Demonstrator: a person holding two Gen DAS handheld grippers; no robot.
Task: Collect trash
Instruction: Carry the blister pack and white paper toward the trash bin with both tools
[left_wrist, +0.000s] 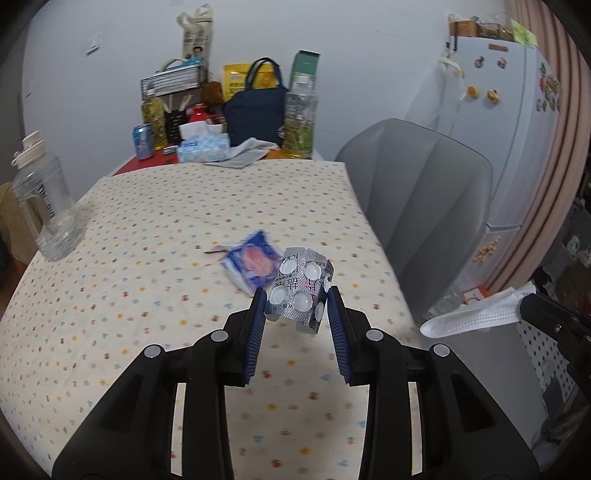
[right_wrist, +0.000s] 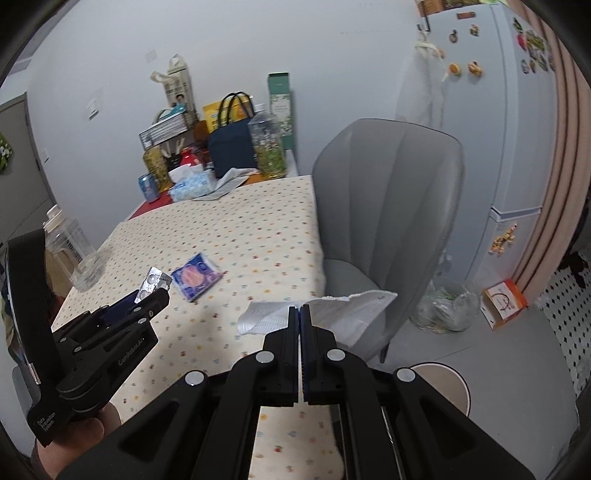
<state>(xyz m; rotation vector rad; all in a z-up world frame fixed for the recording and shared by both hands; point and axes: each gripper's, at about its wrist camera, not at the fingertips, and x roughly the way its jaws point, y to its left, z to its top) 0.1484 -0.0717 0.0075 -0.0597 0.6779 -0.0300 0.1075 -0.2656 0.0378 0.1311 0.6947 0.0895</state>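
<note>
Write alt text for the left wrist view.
The left tool grips a silver blister pack above a dotted tablecloth, where a blue wrapper lies. A white face mask shows at the right.

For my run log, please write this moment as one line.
left gripper: shut on blister pack | right gripper: shut on face mask | blue wrapper: on table
</note>
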